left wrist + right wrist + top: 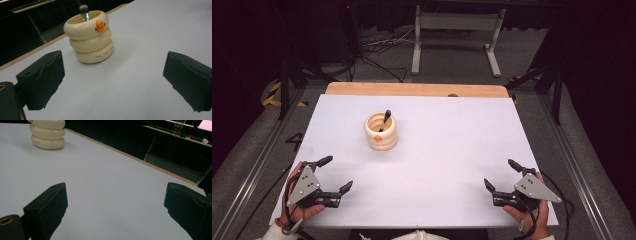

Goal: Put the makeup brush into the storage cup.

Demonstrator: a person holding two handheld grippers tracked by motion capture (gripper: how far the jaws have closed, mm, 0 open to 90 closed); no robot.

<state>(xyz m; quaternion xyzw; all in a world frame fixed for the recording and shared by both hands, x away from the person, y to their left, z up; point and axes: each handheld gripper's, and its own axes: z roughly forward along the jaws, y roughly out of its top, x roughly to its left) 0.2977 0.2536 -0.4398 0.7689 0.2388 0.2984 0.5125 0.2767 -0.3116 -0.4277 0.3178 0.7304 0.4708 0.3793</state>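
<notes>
Holder: a cream holder [381, 131] shaped as three stacked rings, with an orange duck bill on its top ring and small lettering on its bottom ring, as the left gripper view [89, 36] shows. It stands upright on the worktop, a little left of centre and towards the far half, well apart from both tools. In the right gripper view [47, 134] its lower part sits at the far left.

Brush: a brush [385, 119] with a dark head stands in the holder, leaning slightly, its head above the rim. The left gripper view shows a metal ferrule under the dark tuft [84, 12].

Left tool: the left tool [336, 173] is at the near left corner of the worktop, held in the person's left hand [298, 210], with a grey three-cornered plate on top. Its jaws stand wide apart with nothing between them. It points towards the holder, which lies ahead between the jaws in its own view.

Right tool: the right tool [501, 174] is at the near right corner, held in the person's right hand [529, 215]. Its jaws also stand wide apart and hold nothing.

Worktop: a white worktop [447, 150] with a wooden strip along its far edge.

Surroundings: grey floor [532, 50] beyond the worktop, with cables [379, 50] and a pale metal frame [457, 37] at the far side.
</notes>
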